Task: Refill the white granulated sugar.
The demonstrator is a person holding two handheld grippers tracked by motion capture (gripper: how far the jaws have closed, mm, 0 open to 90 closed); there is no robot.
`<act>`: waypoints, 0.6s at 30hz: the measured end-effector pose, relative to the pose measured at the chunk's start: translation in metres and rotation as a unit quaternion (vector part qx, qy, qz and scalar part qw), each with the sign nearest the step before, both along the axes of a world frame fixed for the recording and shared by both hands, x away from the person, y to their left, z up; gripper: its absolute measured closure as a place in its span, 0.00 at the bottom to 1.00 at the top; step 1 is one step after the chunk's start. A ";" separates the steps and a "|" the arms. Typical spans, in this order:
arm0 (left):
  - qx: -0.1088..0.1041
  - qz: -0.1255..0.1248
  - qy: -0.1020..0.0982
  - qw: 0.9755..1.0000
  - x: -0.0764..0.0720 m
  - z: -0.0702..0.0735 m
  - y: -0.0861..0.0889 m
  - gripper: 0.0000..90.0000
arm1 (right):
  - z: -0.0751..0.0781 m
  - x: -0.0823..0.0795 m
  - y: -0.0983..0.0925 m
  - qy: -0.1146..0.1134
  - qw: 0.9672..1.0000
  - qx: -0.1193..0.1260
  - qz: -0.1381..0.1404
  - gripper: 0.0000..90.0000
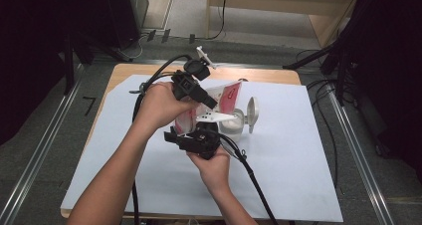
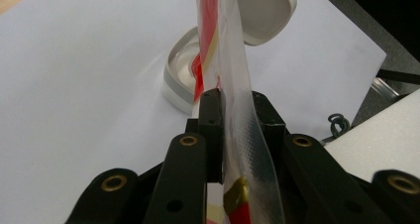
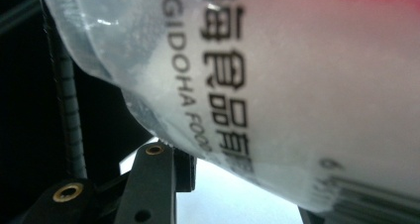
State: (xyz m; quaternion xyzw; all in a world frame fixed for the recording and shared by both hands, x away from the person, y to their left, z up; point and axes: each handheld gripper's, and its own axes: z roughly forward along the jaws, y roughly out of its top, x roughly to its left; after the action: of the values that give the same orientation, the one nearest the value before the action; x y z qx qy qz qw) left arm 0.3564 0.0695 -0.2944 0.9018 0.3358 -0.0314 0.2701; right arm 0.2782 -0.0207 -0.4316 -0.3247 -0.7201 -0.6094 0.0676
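Left tongs (image 1: pixel 213 104) tilted down, pinching bag (image 1: pixel 226 98)

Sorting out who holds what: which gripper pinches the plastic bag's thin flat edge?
The left gripper: the red-and-clear plastic bag runs edge-on between its jaws. The right gripper holds the bulging powder-filled bottom.

From above I see my left gripper (image 1: pixel 211 105) high over the middle of the white sheet (image 1: pixel 288 175), its jaws on the upper part of a red-and-clear plastic bag (image 1: pixel 226 98). My right gripper (image 1: pixel 175 137) sits lower and nearer to me, at the bag's bottom end. The bag tilts toward a small white container (image 1: pixel 234 128), whose hinged lid (image 1: pixel 252 113) stands open on its right. Cables (image 1: pixel 251 177) trail off both grippers toward the table's near edge.
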 end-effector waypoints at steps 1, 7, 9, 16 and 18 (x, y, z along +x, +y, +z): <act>0.000 0.000 0.002 1.000 0.000 -0.001 0.002 0.88 | -0.001 -0.001 0.001 -0.002 1.000 -0.004 0.001 0.70; -0.001 0.001 0.011 1.000 -0.002 -0.009 0.011 0.88 | -0.008 -0.006 0.002 -0.030 0.999 -0.030 0.006 0.70; 0.002 -0.003 0.018 1.000 -0.003 -0.012 0.014 0.89 | -0.010 -0.007 0.002 -0.038 0.998 -0.041 0.010 0.70; -0.004 -0.004 0.026 1.000 -0.005 -0.020 0.019 0.89 | -0.018 -0.011 0.004 -0.063 0.996 -0.062 0.013 0.70; -0.006 -0.003 0.025 1.000 -0.007 -0.021 0.019 0.89 | -0.019 -0.012 0.005 -0.068 0.995 -0.068 0.011 0.70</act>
State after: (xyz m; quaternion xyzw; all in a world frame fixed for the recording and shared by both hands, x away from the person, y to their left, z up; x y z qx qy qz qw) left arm 0.3495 0.0889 -0.3159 0.9000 0.3400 -0.0568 0.2668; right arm 0.2667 -0.0160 -0.4511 -0.2782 -0.7666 -0.5786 0.0033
